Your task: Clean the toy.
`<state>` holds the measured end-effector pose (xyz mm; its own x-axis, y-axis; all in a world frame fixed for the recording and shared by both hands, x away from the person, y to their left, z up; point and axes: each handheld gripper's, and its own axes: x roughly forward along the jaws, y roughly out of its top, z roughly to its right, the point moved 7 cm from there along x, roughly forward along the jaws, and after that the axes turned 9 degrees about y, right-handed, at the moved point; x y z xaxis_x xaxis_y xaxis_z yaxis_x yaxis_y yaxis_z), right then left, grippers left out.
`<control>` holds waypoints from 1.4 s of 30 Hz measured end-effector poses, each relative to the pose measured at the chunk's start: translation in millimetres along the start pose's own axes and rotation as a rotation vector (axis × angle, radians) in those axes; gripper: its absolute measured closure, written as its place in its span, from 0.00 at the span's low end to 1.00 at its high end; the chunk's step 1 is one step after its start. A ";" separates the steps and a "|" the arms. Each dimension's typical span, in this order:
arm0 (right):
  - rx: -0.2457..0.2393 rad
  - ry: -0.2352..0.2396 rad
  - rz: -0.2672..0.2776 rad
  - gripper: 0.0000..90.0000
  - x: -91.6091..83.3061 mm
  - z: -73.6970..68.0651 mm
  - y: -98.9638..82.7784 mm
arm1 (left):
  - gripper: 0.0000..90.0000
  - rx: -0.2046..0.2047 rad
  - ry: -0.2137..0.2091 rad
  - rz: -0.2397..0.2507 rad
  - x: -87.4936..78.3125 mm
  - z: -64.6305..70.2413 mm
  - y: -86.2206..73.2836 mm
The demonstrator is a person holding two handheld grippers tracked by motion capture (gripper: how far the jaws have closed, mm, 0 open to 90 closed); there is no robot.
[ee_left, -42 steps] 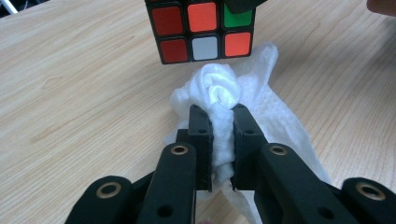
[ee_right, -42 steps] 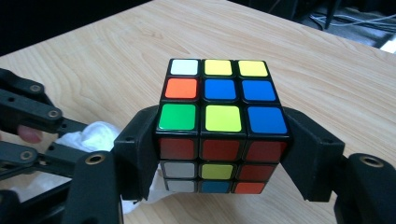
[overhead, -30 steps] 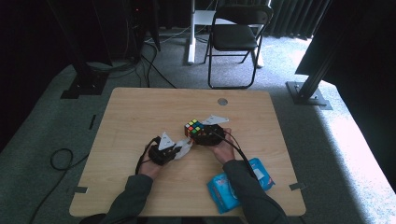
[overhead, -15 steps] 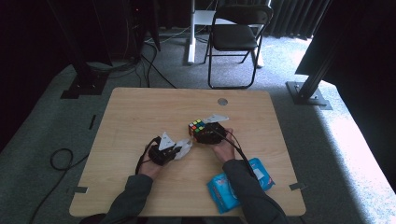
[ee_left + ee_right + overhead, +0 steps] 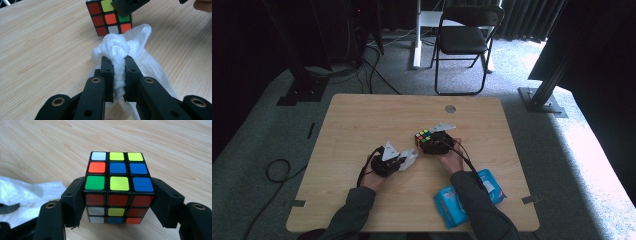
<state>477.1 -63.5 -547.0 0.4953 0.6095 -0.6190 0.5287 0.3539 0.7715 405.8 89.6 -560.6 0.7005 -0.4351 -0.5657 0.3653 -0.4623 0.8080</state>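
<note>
White wipe (image 5: 119, 53), bunched, sits pinched in my left gripper (image 5: 119, 72) at frame centre; my right gripper (image 5: 117, 202) clamps the puzzle cube (image 5: 117, 187) mid-frame on the wooden table (image 5: 362, 125).

Dark grey-green sleeves (image 5: 357, 210), black left gripper (image 5: 398, 163) topped by a grey three-cornered plate, black right gripper (image 5: 428, 145) with trailing black cable, brass-ringed pivots.
</note>
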 end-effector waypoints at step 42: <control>-0.045 0.044 -0.088 0.37 7.7 -11.9 -9.2 | 0.90 -0.002 0.009 -0.003 -0.8 -1.9 -0.7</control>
<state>467.9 -53.7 -557.1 0.4171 0.6047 -0.6786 0.5373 0.4381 0.7207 406.2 91.7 -560.4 0.7048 -0.4271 -0.5665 0.3683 -0.4622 0.8067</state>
